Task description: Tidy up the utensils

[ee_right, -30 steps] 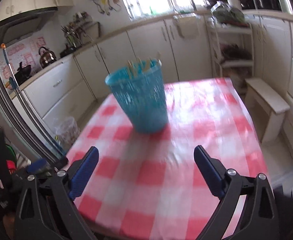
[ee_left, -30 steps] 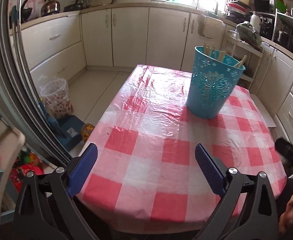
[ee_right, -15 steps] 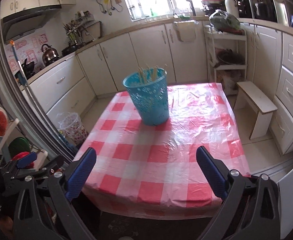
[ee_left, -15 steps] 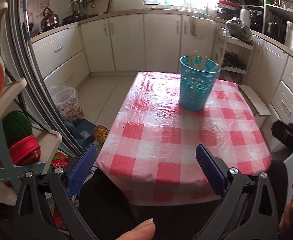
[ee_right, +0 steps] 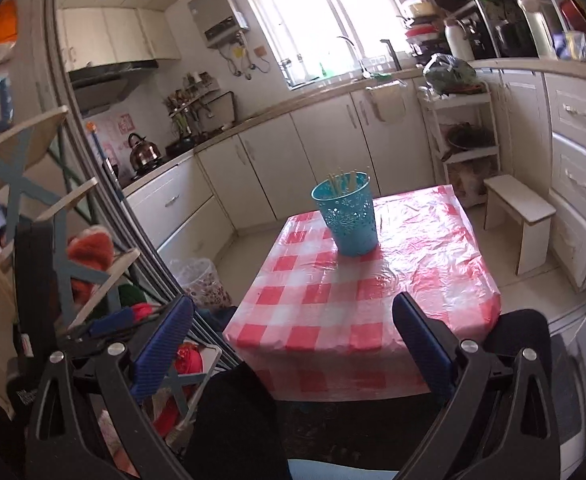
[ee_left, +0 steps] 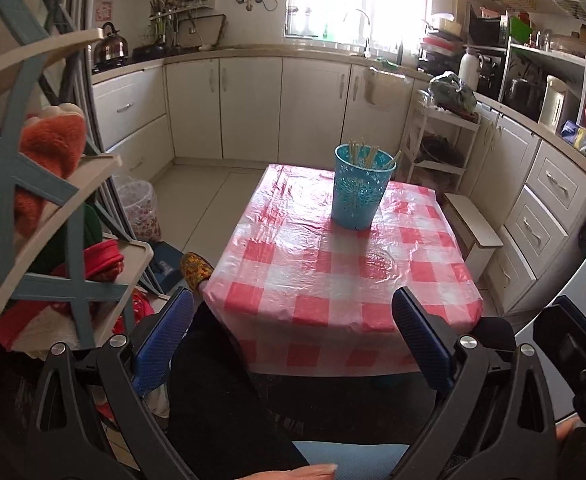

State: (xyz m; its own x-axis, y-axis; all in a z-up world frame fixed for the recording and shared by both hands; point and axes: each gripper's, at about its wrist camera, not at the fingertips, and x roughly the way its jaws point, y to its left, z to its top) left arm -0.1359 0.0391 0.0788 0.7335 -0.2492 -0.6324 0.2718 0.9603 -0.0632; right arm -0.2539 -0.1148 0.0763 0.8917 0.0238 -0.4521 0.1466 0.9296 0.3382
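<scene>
- While both tools hang low by the person's knees, the tall blue plastic cup with cut-out flowers (ee_left: 358,188) stands upright far ahead on the red-and-white checked worktop (ee_left: 333,276).
- Thin wooden sticks (ee_right: 343,182) poke straight up out of it.
- Left tool (ee_left: 293,340) is wide open and holds nothing.
- Right tool (ee_right: 293,342) is wide open and empty too.
- Neither looks closer to the cup.

A turquoise perforated plastic cup (ee_left: 359,188) (ee_right: 347,217) is standing upright on the far half of the table, holding pale wooden chopsticks (ee_left: 363,155) (ee_right: 342,179) that are leaning against its rim.
</scene>
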